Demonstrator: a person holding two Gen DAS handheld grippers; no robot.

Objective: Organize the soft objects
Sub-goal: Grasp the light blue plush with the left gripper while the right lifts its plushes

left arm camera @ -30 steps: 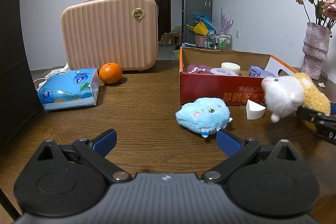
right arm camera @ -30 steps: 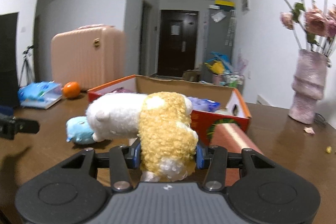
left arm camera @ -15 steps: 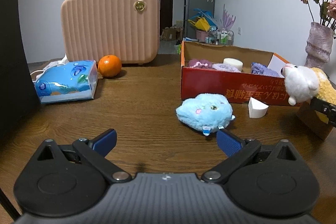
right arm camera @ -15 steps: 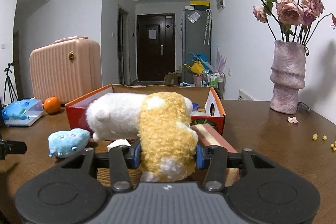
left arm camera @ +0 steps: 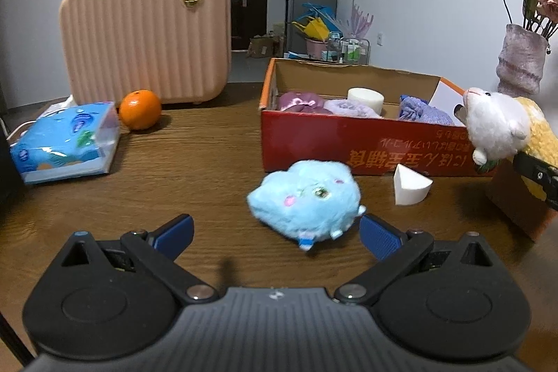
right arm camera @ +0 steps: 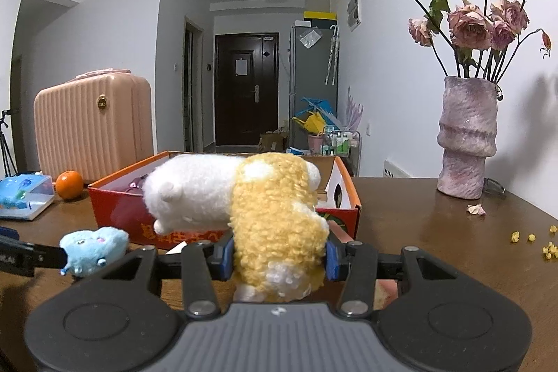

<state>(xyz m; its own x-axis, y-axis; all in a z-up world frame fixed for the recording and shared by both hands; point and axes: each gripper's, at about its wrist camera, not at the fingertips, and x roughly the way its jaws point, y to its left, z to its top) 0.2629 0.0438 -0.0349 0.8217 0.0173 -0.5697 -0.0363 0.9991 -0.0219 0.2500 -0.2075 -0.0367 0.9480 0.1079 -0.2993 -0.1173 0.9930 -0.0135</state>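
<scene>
My right gripper (right arm camera: 277, 258) is shut on a white and yellow plush toy (right arm camera: 272, 215) and holds it above the table in front of the red cardboard box (right arm camera: 118, 208). The plush also shows at the right edge of the left wrist view (left arm camera: 498, 128). My left gripper (left arm camera: 275, 234) is open and empty. A light blue plush toy (left arm camera: 307, 203) lies on the wooden table just ahead of its fingers, nearer the right one; it also shows in the right wrist view (right arm camera: 92, 244). The box (left arm camera: 348, 145) holds several soft items.
A white wedge sponge (left arm camera: 409, 187) lies beside the box. A tissue pack (left arm camera: 66, 142), an orange (left arm camera: 139, 109) and a pink suitcase (left arm camera: 146, 40) stand at the left back. A vase of dried roses (right arm camera: 465, 136) stands at the right; crumbs (right arm camera: 533, 241) lie nearby.
My left gripper has moved forward, closer to the blue plush. My right gripper has risen and moved right with the white and yellow plush, toward the box's right end.
</scene>
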